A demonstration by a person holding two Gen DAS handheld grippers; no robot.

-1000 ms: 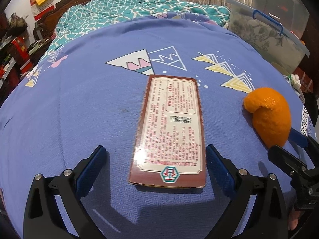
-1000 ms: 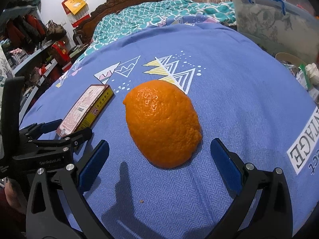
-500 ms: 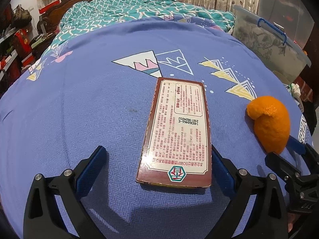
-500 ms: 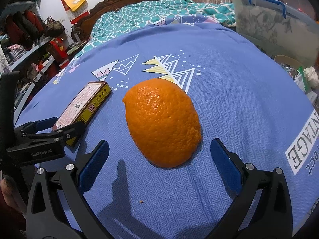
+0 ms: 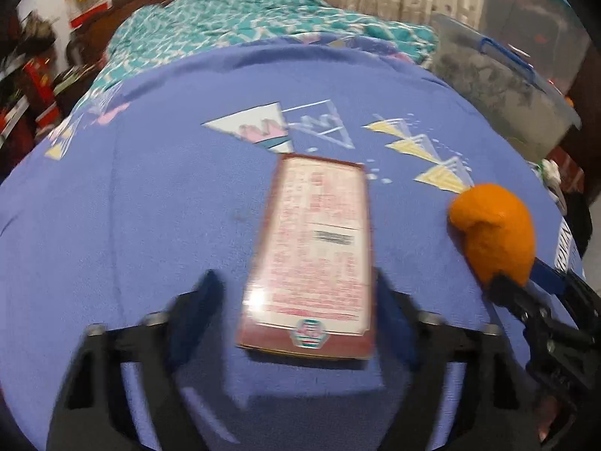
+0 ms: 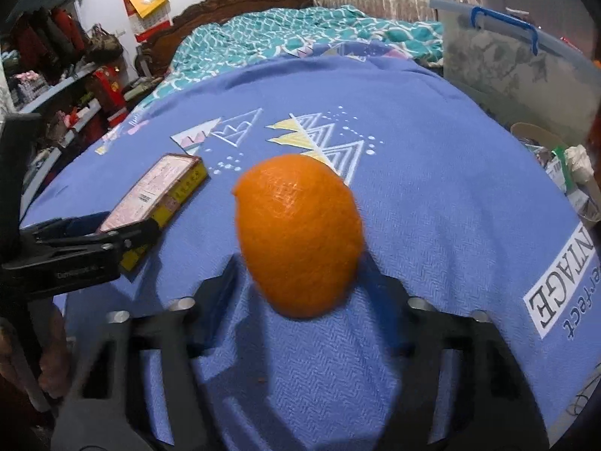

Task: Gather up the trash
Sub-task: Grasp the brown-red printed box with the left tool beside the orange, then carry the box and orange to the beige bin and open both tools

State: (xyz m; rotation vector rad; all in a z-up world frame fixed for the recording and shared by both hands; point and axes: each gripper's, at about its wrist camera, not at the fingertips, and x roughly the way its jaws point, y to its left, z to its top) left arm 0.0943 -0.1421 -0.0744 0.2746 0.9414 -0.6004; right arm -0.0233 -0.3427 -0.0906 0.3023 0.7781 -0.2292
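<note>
A flat brown box (image 5: 315, 255) with a white printed label lies on the blue bedspread (image 5: 150, 225). Its near end sits between the fingers of my left gripper (image 5: 296, 323), which are closing in on its sides; the view is blurred. An orange peel (image 6: 300, 236) lies to the right of the box, its near end between the fingers of my right gripper (image 6: 300, 297), close to its sides. In the right wrist view the box (image 6: 157, 191) and the left gripper show at the left. In the left wrist view the peel (image 5: 496, 229) and the right gripper's fingers (image 5: 526, 293) show at the right.
A clear storage bin (image 6: 518, 60) with a blue handle stands at the bed's right side. A teal quilt (image 6: 293, 34) and wooden headboard (image 6: 240, 0) lie at the far end. Cluttered shelves (image 6: 56, 86) stand at the left. Trash items (image 6: 563, 161) sit beyond the right edge.
Both grippers have narrowed around their objects: the left fingers have come in toward the box, the right fingers toward the peel. Both views are now motion-blurred.
</note>
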